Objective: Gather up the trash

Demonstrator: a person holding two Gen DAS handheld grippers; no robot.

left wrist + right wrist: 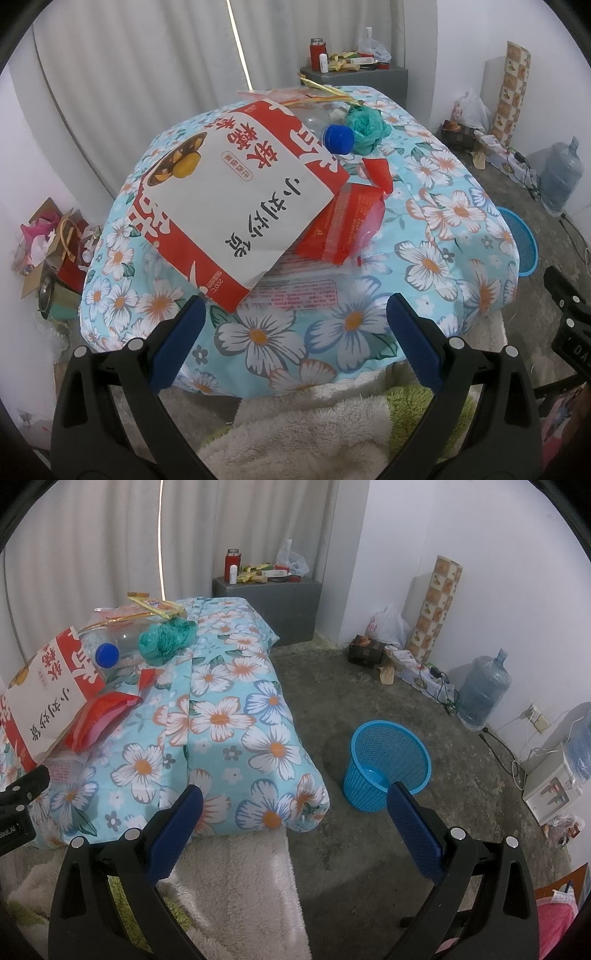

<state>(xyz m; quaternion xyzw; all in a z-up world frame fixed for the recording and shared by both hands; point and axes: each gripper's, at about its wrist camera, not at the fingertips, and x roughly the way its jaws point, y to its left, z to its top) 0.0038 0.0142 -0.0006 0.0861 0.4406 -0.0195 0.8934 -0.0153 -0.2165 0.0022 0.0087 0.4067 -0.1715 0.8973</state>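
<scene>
The trash is lying in a loose heap on the floral quilt [424, 258], and the piece that matters first is the large red-and-white paper bag [236, 206], filling the centre-left of the left wrist view. Its long axis is running diagonally, from the upper left of the frame down toward the lower centre, and its near corner is hanging just above and between the blue pads of the left gripper [295, 332]. That gripper is gaping wide with nothing in it, pointing straight at the pile, so I judge the left hand the nearer one for a first pick.

Tucked partly under the bag's right edge is a red packet [343, 225], with a torn red wrapper [378, 173] just beyond it. Farther up the frame a clear plastic bottle with a blue cap [338, 137] is lying beside a crumpled teal bag [367, 129].

The right gripper [295, 823] is likewise spread open and empty, aiming past the quilt's corner; in its view the heap is sitting far to the upper left, while the blue mesh wastebasket [386, 762] is standing on the concrete floor just above its right pad.
</scene>
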